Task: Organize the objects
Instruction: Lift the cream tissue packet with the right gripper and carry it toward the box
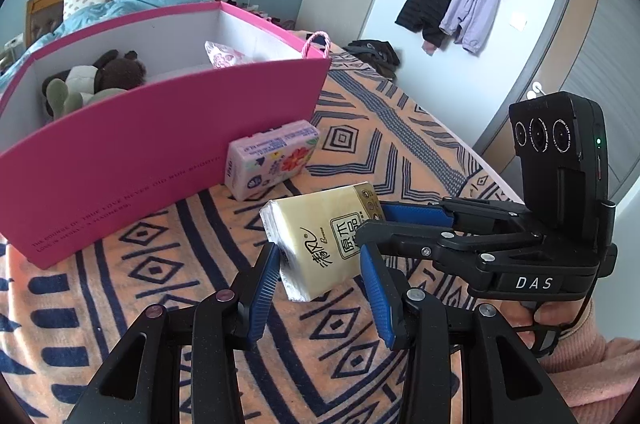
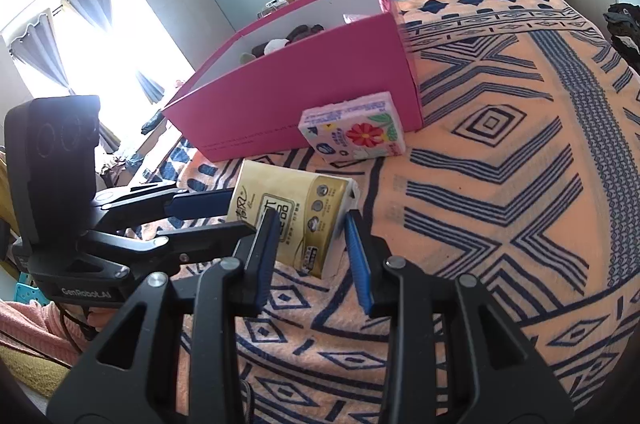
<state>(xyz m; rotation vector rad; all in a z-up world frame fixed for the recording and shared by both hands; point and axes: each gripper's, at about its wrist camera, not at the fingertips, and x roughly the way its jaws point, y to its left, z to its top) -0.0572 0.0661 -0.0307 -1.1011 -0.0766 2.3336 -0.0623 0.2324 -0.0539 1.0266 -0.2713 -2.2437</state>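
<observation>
Yellow tissue pack (image 1: 320, 244) is off the blanket (image 1: 400, 152), tilted, in front of the pink box (image 1: 168, 144). Both grippers are on it from opposite ends: the right gripper (image 2: 310, 248) pinches the end with the small round icons; the left gripper (image 1: 320, 284) has its blue pads (image 1: 264, 288) around the other end, one pad touching, the other (right-hand one) looks just off the wrap. So the right is clamped on the pack, the left partly closed around it; firm grip there I can't confirm.

Handling, my read: light, soft, squashes under the pads, and the glossy plastic wrap will be slippery. Nothing fragile. Best grabbed across the short width near an end, pads flat on the broad faces, moderate squeeze; too little and it slides out, too much just dents it.

Count:
- yellow tissue packs: 1, held
- flowered tissue packs (image 1: 276, 158): 1, lying on the blanket, touching the box's front wall
- pink boxes: 1, open top
- in the box: 1 stuffed toy (image 1: 96, 80), 1 patterned soft pouch (image 1: 224, 54) (can't tell what it is exactly)
</observation>
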